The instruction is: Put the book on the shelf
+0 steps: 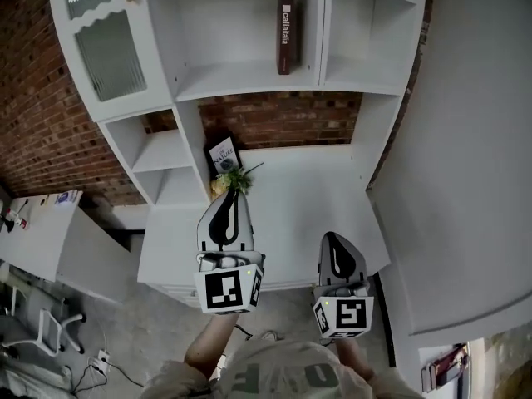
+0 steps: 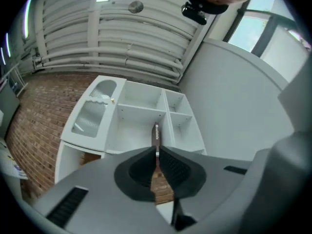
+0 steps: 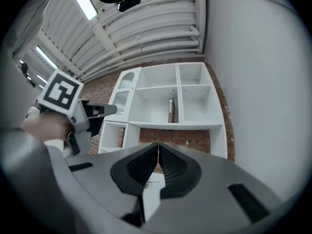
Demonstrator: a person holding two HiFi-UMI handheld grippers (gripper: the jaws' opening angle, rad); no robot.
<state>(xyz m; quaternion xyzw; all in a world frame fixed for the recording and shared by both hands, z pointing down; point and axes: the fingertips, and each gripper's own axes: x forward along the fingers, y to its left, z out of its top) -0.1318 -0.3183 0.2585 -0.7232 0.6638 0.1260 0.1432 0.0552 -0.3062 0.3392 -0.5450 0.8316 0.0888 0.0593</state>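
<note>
Seeing the dark red book [image 1: 285,35] standing upright in the upper middle compartment of the white shelf [image 1: 218,91], near its right wall. Holding the left gripper [image 1: 230,202] and the right gripper [image 1: 332,241] over the tabletop [image 1: 307,189], well apart from the book, with the jaws of each pressing together, pinching nothing.

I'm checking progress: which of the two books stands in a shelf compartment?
The dark red book, upright in the middle compartment; the other book leans on the desktop by the plant.
</note>
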